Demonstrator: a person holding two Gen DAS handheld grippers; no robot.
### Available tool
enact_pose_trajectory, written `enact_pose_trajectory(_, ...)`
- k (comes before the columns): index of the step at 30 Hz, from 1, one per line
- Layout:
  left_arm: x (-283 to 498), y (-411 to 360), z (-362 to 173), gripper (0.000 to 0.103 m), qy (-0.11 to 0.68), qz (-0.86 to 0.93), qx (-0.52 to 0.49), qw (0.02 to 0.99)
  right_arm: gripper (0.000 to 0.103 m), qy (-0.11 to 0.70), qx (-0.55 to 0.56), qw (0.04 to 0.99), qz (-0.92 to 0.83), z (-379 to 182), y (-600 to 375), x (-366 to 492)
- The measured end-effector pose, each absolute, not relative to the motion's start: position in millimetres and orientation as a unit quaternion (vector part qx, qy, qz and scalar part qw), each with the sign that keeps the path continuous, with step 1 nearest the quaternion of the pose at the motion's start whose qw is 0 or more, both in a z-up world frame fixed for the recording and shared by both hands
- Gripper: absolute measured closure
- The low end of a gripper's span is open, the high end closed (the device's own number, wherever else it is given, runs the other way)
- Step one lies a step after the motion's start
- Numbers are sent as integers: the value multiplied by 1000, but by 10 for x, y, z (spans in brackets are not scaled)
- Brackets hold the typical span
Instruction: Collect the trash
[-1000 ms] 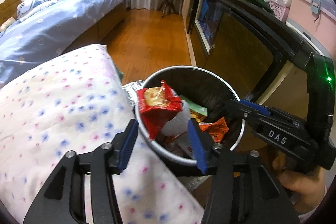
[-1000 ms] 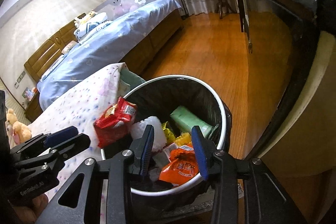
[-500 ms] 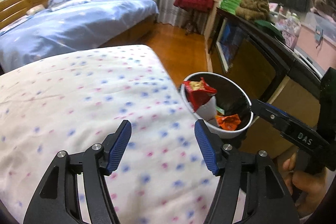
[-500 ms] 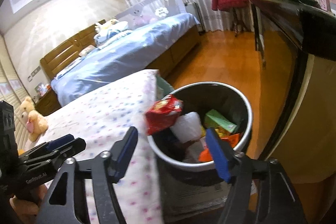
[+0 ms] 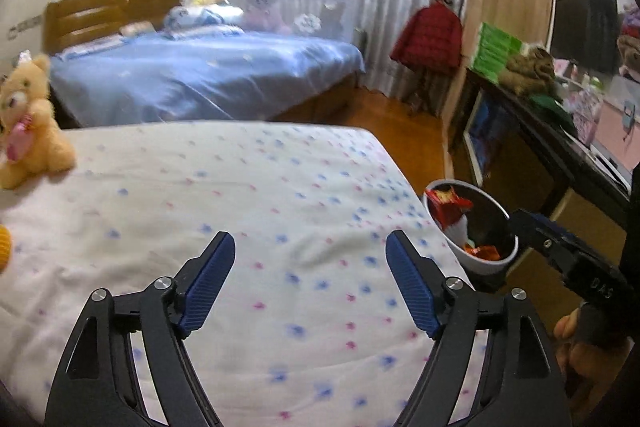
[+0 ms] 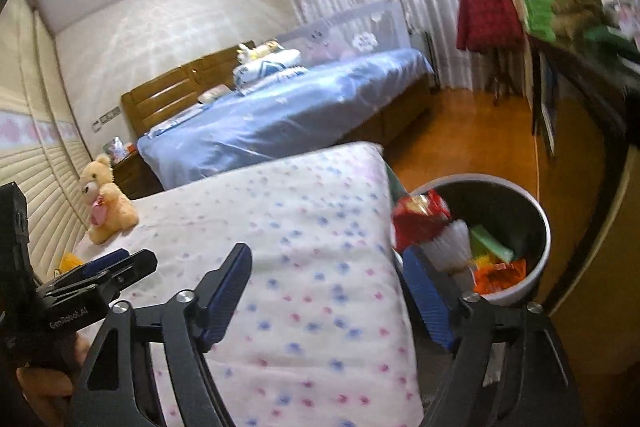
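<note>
A: While both tools hang above the dotted bed, how do the left tongs (image 5: 310, 285) stand?

B: Spread wide, blue pads far apart, with only the white quilt (image 5: 248, 211) and its pink and blue dots between them. They hold nothing.

A: And the right tongs (image 6: 326, 293)?

B: Also wide apart and empty. One pad sits over the quilt's edge, the other over the gap beside the trash bin (image 6: 538, 267).

A: Where is the trash?

B: In the bin, which stands on the wooden floor (image 6: 472, 131) just beside the bed's corner, between the bed and the dark surface (image 5: 560, 147) on the right. A red snack wrapper (image 6: 420, 223) leans on the rim nearest the bed, a white crumpled piece (image 6: 452, 245) lies just beside it, then a green packet (image 6: 490, 245) and an orange wrapper (image 6: 500, 273) lower down.

A: Anything else on the quilt?

B: A yellow teddy bear (image 5: 28, 123) with something pink at its chest sits at the far left edge, well apart from both tools. Beyond lies a second bed (image 5: 208, 79) in blue covers.
</note>
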State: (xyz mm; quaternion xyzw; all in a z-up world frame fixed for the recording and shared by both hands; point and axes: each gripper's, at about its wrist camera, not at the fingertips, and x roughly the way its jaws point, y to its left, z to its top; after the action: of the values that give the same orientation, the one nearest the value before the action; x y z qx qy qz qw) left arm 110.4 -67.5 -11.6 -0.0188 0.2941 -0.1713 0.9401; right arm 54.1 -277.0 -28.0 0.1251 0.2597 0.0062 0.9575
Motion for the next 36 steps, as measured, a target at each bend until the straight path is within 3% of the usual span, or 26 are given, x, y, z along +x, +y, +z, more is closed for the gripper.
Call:
enact_pose_trajectory(2,1043,-613,-34,19,273,-161,-18,948,11,243,110,964,9,-174,-2687,541)
enact_pose_trajectory(5,901,-558,66,1,227,-132,-5,965,0,205,84,975,5,-23,-2573,484)
enact_pose_trajectory(6,875,-544,84,0,215,-120,2,969,0,194,79,978,2,-2,-2547,472)
enact_pose_trajectory(36,871,-480,102,0,197,-72,24,977,0,213,55,975,8,-165,-2445,653)
